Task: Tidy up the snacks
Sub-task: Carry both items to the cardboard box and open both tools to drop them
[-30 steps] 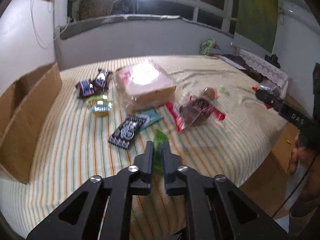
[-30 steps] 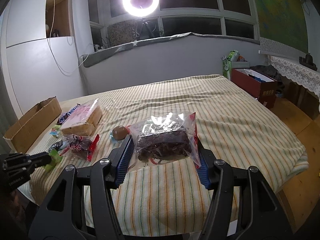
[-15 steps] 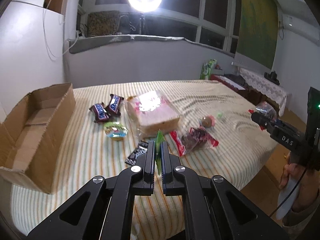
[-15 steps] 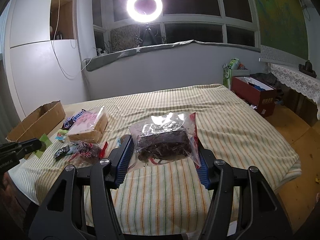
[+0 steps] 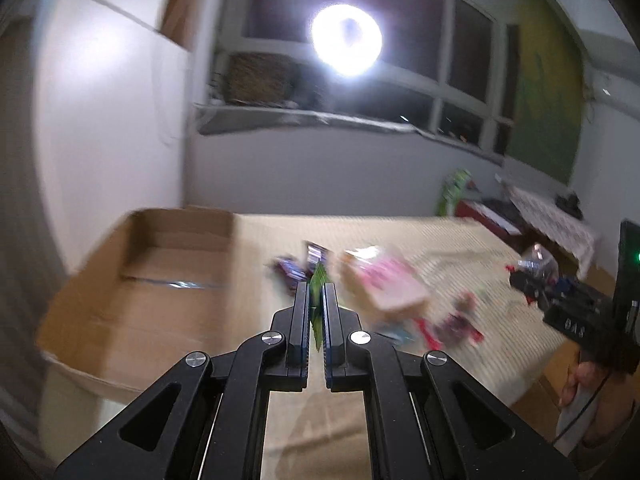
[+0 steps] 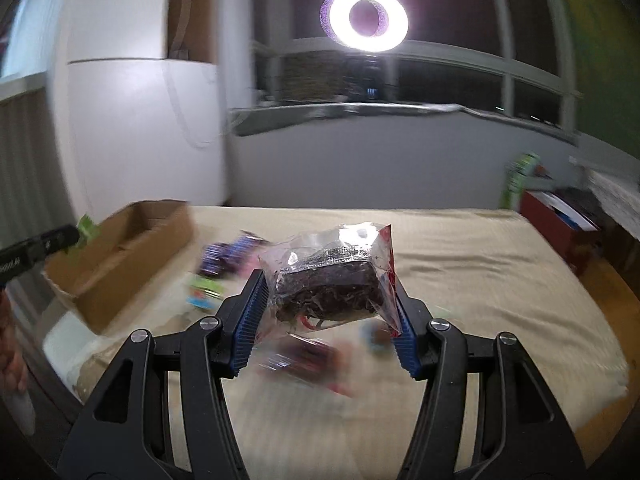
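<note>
Snacks fill both grippers. At lower centre of the left wrist view, the left gripper (image 5: 316,300) has its jaws pinched shut on a thin green packet (image 5: 318,280), which stands on edge between them with its tip poking past the fingertips. At centre of the right wrist view, the right gripper (image 6: 328,312) clamps a clear bag of dark dried snack (image 6: 332,276) with a red edge between its blue ribbed pads (image 6: 250,320), the bag held clear of the bed.

Just beyond the green packet in the left wrist view lie blurred purple chocolate bars (image 5: 296,268), and to their right a pink-labelled bag of sliced bread (image 5: 384,284), then a red-trimmed bag of dark pieces (image 5: 456,324) toward the lower right. All rest on the striped bedspread (image 5: 440,236).

An open cardboard box (image 5: 160,276) fills the left middle of that view, its near wall facing the camera and its inside showing only bare cardboard and a tape strip. In the right wrist view the same box (image 6: 124,256) sits at left, with the left gripper and its green packet just in front of its left end.

A hand (image 5: 584,384) shows at the right edge of the left wrist view, below the right gripper. A ring light (image 6: 364,20) glares at top centre against dark windows; a red box (image 6: 560,224) stands by the bed at right. Motion blur smears most loose snacks.
</note>
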`<action>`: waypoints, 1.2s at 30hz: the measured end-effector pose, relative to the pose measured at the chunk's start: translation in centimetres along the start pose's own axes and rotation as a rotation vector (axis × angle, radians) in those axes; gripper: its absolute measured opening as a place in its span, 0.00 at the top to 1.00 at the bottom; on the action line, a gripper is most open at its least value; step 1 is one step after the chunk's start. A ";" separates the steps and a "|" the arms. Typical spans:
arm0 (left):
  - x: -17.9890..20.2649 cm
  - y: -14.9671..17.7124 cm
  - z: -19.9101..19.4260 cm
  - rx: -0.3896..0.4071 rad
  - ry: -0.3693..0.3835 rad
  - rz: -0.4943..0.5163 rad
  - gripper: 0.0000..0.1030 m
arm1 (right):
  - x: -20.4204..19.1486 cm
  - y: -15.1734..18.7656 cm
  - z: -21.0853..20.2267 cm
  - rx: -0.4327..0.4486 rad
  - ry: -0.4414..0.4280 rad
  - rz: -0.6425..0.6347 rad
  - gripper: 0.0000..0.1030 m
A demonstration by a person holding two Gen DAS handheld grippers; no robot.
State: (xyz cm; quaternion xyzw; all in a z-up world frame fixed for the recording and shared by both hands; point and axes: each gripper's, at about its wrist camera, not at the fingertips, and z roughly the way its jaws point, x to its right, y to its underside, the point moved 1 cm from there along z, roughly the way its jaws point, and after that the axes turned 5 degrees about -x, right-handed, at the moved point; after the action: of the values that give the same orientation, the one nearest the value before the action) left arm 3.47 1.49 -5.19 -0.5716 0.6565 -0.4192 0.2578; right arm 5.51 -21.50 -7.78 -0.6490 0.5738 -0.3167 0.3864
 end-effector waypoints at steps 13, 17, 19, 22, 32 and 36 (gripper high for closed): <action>-12.1 -1.0 -4.4 0.098 -0.199 -0.170 0.97 | -18.6 -4.7 5.2 0.017 -0.354 -0.220 0.42; -12.3 -0.7 -3.8 0.083 -0.189 -0.179 0.97 | -21.2 -4.5 6.7 -0.009 -0.398 -0.257 0.39; -12.3 -0.4 -2.9 0.059 -0.180 -0.182 0.96 | -22.7 -4.0 8.3 -0.065 -0.421 -0.283 0.32; -12.7 -0.1 -2.3 0.038 -0.199 -0.201 0.87 | -23.0 -2.8 9.6 -0.105 -0.402 -0.318 0.30; -15.3 0.2 -4.8 0.072 -0.283 -0.283 0.36 | -21.2 -2.6 8.8 -0.079 -0.358 -0.289 0.19; -15.4 -0.1 -5.5 0.089 -0.295 -0.287 0.36 | -22.5 -4.1 8.7 -0.058 -0.389 -0.323 0.19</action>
State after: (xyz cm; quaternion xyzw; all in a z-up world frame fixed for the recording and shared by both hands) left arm 2.34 17.74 -4.46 -0.7025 0.5043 -0.3921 0.3138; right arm 11.84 2.16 -7.85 -0.7918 0.3862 -0.2272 0.4151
